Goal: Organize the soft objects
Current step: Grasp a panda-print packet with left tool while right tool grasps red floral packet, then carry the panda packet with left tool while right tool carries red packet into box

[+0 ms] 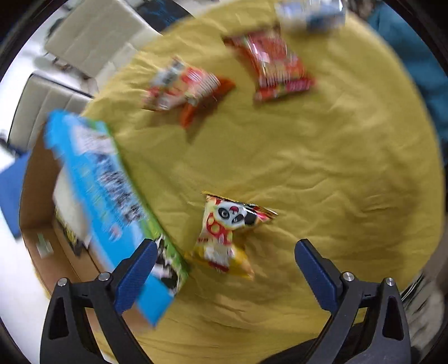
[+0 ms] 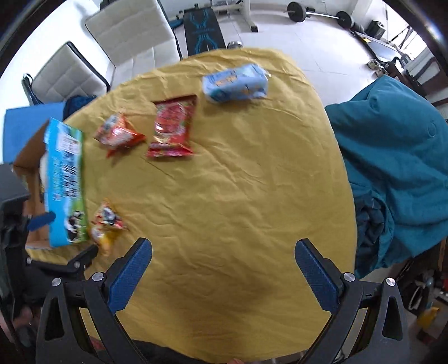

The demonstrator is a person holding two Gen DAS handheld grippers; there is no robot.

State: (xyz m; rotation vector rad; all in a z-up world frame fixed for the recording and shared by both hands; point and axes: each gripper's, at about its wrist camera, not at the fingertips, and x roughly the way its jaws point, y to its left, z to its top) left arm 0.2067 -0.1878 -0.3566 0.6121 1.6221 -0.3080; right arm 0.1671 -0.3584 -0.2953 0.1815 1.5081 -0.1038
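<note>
**Both grippers empty over worktop; snack packs scattered**

I see the left gripper (image 1: 224, 254) with its jaws spread wide, holding nothing. The panda pack (image 1: 226, 232) lies on the yellow cloth (image 1: 322, 168) between the fingers and slightly ahead of them, touching neither. Beside the left finger stands a blue carton (image 1: 112, 201), its flap tilted over the cloth edge; it is blurred, and I cannot read its print. Farther off I note an orange pack (image 1: 184, 86), a red pack (image 1: 275, 65) and, at the far rim, a pale blue pack (image 1: 310, 12), all lying flat and apart from one another.

The right gripper (image 2: 224, 254) is likewise spread and empty, above a bare stretch of cloth. From this view the panda pack (image 2: 107, 224) sits just beside the carton (image 2: 65, 184), with the left gripper (image 2: 64, 243) next to it. A teal blanket (image 2: 392, 168) lies past the worktop's right edge.
</note>
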